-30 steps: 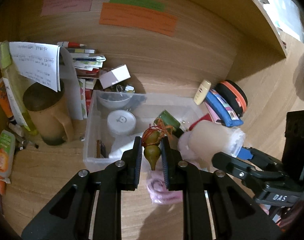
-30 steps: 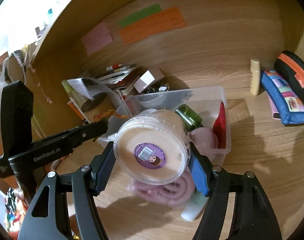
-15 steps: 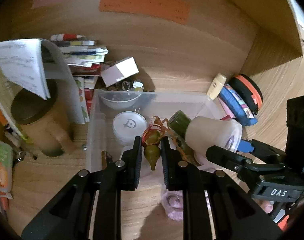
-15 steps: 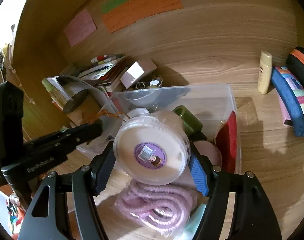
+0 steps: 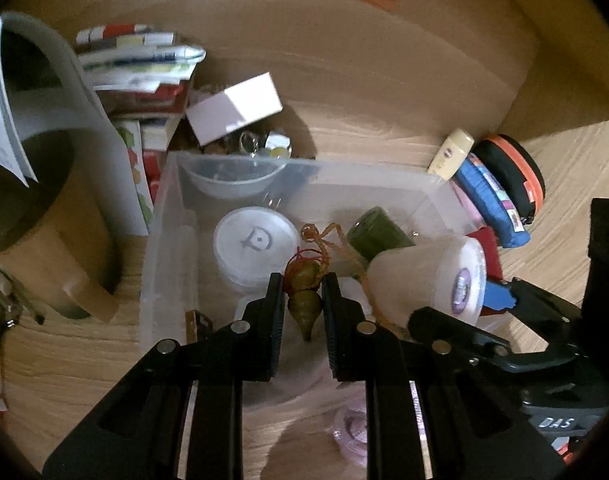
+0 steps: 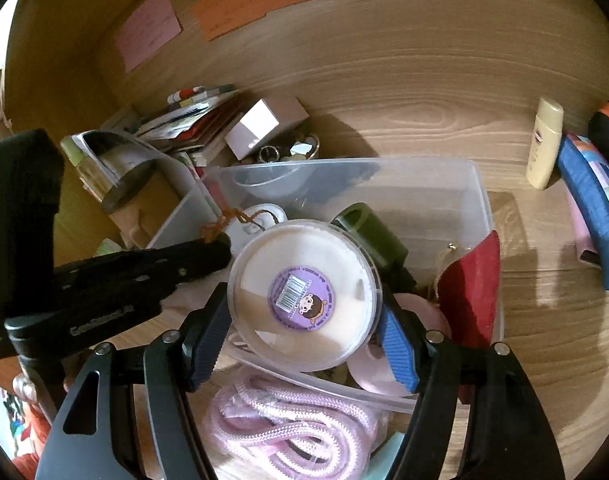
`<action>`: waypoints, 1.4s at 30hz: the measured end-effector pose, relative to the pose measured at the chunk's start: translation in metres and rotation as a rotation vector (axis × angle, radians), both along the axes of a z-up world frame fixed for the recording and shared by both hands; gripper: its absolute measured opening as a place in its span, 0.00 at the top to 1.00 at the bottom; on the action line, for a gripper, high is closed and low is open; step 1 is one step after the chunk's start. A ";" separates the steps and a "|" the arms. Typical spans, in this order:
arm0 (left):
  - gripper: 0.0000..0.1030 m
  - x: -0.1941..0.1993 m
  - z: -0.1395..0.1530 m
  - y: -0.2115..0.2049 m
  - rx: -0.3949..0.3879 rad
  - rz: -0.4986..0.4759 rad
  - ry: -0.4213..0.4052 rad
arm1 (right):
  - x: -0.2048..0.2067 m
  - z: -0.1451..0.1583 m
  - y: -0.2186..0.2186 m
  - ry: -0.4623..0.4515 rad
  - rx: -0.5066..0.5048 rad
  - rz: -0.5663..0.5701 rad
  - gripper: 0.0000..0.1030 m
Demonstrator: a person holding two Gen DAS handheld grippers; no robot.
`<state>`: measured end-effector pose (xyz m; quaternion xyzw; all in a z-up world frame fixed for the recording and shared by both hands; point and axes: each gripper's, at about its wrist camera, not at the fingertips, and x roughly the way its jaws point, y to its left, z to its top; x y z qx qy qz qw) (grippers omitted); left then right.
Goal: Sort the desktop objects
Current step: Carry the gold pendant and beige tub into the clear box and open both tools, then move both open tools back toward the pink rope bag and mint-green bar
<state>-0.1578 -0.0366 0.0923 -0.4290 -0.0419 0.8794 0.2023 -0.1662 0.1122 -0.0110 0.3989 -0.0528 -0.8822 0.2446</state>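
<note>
My left gripper [image 5: 302, 294] is shut on a small green gourd charm [image 5: 303, 304] with an orange cord [image 5: 320, 240], held over the clear plastic bin [image 5: 160, 216]. My right gripper [image 6: 304, 320] is shut on a round translucent tub [image 6: 306, 294] with a purple sticker, held over the bin's near edge [image 6: 484, 200]; the tub also shows in the left wrist view [image 5: 428, 280]. In the bin lie a white round lid [image 5: 256, 244], a green bottle [image 5: 378, 234] and a red item [image 6: 472, 292].
A brown mug [image 5: 36, 232] with papers stands left of the bin. A white box [image 5: 234, 108] and books [image 5: 140, 64] lie behind it. A cream tube [image 6: 544, 142] and blue pouch [image 6: 588, 208] lie right. A pink rope coil [image 6: 288, 428] lies in front.
Both grippers have moved forward and down toward the bin, carrying the gourd charm and the tub; both now hang over the bin's inside.
</note>
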 end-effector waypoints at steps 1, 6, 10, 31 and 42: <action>0.83 -0.001 -0.001 -0.001 0.002 0.001 -0.004 | 0.000 0.000 0.000 0.000 0.001 0.000 0.36; 0.83 -0.002 -0.003 -0.003 0.004 0.002 -0.010 | 0.001 -0.001 -0.003 0.017 0.033 -0.004 0.35; 0.83 0.000 -0.003 -0.001 -0.013 -0.001 -0.002 | 0.003 -0.001 -0.007 0.030 0.065 -0.013 0.33; 0.39 0.042 0.032 0.000 -0.102 0.056 0.162 | 0.035 0.033 0.004 0.100 0.069 -0.032 0.28; 0.18 0.081 0.042 0.004 -0.134 -0.021 0.230 | 0.069 0.034 0.030 0.112 0.119 -0.031 0.26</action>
